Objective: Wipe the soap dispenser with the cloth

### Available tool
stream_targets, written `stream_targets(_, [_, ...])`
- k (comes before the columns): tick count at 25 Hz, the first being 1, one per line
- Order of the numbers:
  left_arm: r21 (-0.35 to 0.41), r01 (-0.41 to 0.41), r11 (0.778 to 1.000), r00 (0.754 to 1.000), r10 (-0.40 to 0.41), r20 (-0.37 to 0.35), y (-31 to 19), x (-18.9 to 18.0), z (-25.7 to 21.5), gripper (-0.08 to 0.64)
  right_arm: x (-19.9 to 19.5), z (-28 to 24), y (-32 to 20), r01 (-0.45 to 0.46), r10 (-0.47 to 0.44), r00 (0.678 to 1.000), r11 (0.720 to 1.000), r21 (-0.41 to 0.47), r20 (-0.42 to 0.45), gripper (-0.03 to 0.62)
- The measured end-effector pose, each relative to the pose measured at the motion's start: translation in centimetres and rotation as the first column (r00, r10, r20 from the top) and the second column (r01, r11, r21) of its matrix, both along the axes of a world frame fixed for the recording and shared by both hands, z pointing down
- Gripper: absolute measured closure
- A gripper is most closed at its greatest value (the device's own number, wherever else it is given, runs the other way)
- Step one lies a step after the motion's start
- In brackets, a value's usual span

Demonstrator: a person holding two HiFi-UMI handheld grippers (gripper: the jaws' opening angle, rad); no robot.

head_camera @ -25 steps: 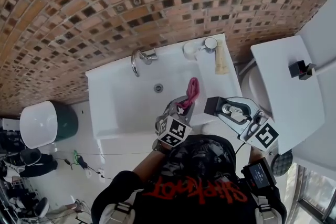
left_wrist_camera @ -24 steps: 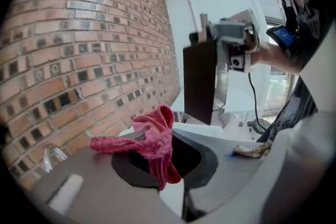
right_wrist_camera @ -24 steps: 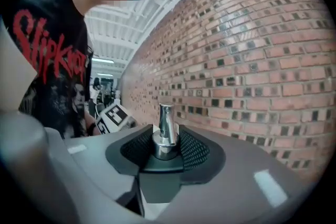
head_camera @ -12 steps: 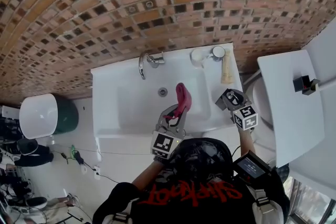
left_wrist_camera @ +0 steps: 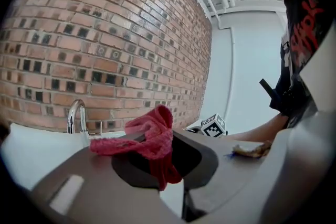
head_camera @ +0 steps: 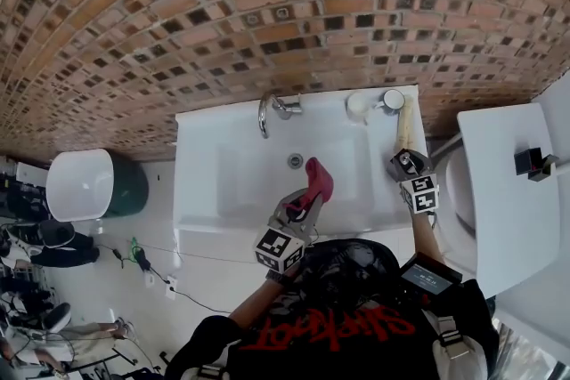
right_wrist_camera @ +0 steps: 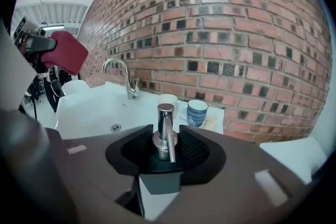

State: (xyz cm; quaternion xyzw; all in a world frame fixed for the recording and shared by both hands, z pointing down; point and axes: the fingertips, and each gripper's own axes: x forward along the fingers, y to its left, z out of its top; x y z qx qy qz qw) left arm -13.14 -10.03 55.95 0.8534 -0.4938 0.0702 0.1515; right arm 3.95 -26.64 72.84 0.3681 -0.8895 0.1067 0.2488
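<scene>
The red cloth [head_camera: 317, 179] hangs bunched from my left gripper [head_camera: 303, 202], which is shut on it above the basin's front edge. In the left gripper view the cloth [left_wrist_camera: 149, 136] drapes over both jaws. My right gripper [head_camera: 405, 165] is low at the sink's right rim. It is shut on the soap dispenser, whose steel pump head [right_wrist_camera: 164, 131] stands upright between the dark pads [right_wrist_camera: 197, 150]. The gripper hides the dispenser's body. The two grippers are apart, with the cloth to the left of the dispenser [head_camera: 403, 163].
The white sink [head_camera: 205, 191] has a chrome faucet [head_camera: 269, 112] and a drain [head_camera: 295, 160]. A white cup [head_camera: 358, 105], a blue mug [head_camera: 393, 100] and a beige item [head_camera: 406, 131] stand at its back right. A toilet [head_camera: 503, 191] is at the right and a white bin [head_camera: 80, 184] at the left.
My right gripper has come down from in front of the person's chest to the sink's right rim, still holding the dispenser. My left gripper has rolled and shifted a little with the cloth.
</scene>
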Motion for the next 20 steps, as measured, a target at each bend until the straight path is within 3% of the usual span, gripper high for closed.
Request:
stream_targets(4, [0.009, 0.009, 1.0, 1.0, -0.009, 0.03, -0.4, -0.3, 0.1, 0.518, 0.0, 0.5, 0.7, -0.025, 0.025, 1.0, 1.0, -0.004, 0.014, 0.44])
stream_targets(7, [0.03, -0.028, 0.999, 0.999, 0.029, -0.041, -1.1, 0.3, -0.2, 0.517, 0.0, 0.7, 0.7, -0.02, 0.021, 0.999, 0.999, -0.025, 0.047, 0.448])
stream_targets(10, [0.1, -0.083, 0.992, 0.989, 0.095, -0.116, -1.0, 1.6, -1.6, 0.518, 0.0, -0.1, 1.0, -0.015, 0.019, 0.993, 0.999, -0.035, 0.119, 0.44])
stream_targets(13, [0.151, -0.137, 0.979, 0.979, 0.157, -0.127, -1.2, 3.2, -2.9, 0.518, 0.7, -1.2, 1.4, -0.046, 0.049, 0.988, 0.999, -0.022, 0.148, 0.376])
stream_targets(20, [0.178, -0.176, 0.968, 0.968, 0.203, -0.148, -1.5, 5.1, -4.2, 0.518, 3.3, -5.9, 4.0, -0.157, 0.144, 0.976, 0.985, 0.072, 0.161, 0.379])
